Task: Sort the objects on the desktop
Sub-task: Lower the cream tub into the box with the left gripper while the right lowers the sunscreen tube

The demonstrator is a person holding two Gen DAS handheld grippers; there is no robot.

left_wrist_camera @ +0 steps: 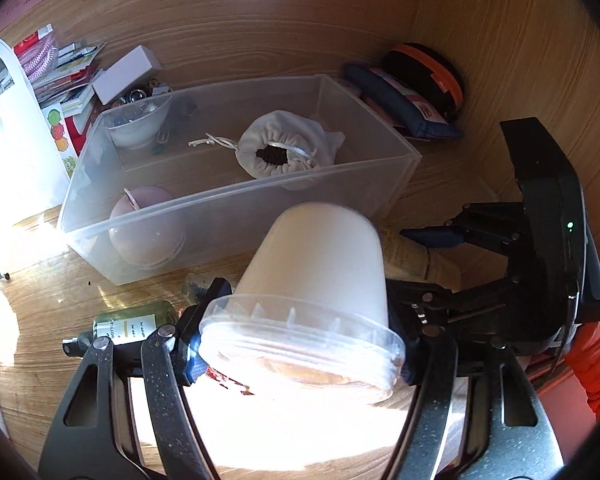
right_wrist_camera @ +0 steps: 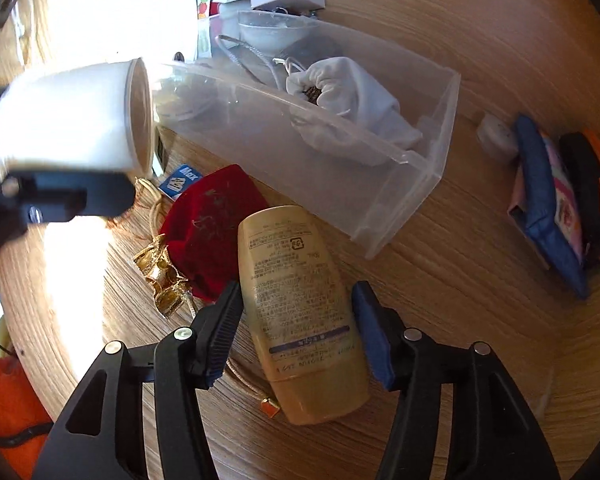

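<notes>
My left gripper is shut on a white plastic tub with a clear lid, tilted and held in the air just in front of the clear storage bin. In the right wrist view the tub hangs at the left, near the bin. My right gripper points down at the desk and stands open around a beige lotion tube that lies flat, a pad close on either side. The right gripper also shows in the left wrist view beside the tube.
The bin holds a white drawstring pouch, a pink round case and a white bowl. A red velvet pouch lies left of the tube. A green bottle lies under the left fingers. Blue and orange cases sit in the corner.
</notes>
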